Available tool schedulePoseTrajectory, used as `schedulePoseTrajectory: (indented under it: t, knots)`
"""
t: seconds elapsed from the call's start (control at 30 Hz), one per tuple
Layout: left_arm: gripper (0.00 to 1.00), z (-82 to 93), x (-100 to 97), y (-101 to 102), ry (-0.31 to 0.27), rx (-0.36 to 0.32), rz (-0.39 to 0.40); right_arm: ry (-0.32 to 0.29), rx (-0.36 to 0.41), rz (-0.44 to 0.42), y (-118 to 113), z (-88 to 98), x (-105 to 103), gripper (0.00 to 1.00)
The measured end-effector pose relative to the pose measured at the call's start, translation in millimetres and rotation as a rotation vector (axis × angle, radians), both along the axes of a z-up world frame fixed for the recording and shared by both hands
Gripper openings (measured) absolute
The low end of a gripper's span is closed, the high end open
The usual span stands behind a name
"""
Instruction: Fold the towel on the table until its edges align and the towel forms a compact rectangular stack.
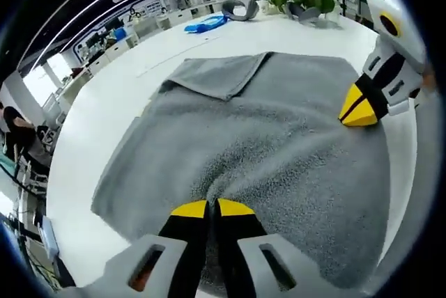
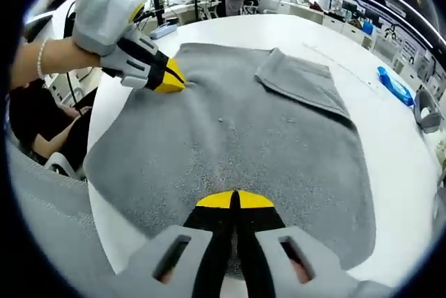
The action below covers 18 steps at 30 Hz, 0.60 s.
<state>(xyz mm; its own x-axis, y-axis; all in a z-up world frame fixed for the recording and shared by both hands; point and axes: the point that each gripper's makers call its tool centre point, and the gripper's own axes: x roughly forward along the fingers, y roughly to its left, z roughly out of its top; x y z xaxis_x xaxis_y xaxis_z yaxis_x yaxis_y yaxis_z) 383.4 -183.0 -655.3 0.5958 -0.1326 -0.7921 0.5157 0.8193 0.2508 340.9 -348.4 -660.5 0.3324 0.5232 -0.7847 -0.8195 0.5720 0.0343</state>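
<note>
1. While both tongs press on cloth, the left gripper (image 1: pixel 212 207) and right gripper (image 2: pixel 234 200) each have jaws pressed together, pinching the grey towel (image 1: pixel 265 152) at opposite edges.
2. It lies spread on the white table (image 1: pixel 104 103), one corner flipped over; by my judgement folding has barely begun.
3. No readable writing.

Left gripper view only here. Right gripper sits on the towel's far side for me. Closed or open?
Observer: Closed. The right gripper has its jaws together, tips on the towel just in from one edge.
Operator: Where's my left gripper on the towel?
Observer: The left gripper has its tip on the opposite edge, bare table right beside it.
Operator: Anything on the hand holding it?
Observer: A bead bracelet at the wrist.
</note>
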Motion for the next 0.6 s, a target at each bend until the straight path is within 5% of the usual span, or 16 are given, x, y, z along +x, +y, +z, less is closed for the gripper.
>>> schedulePoseTrajectory:
  t: [0.6]
  knots:
    - [0.03, 0.4, 13.5, -5.9, 0.001, 0.011, -0.051, 0.054, 0.011, 0.072, 2.0, 2.0, -50.2, 0.00]
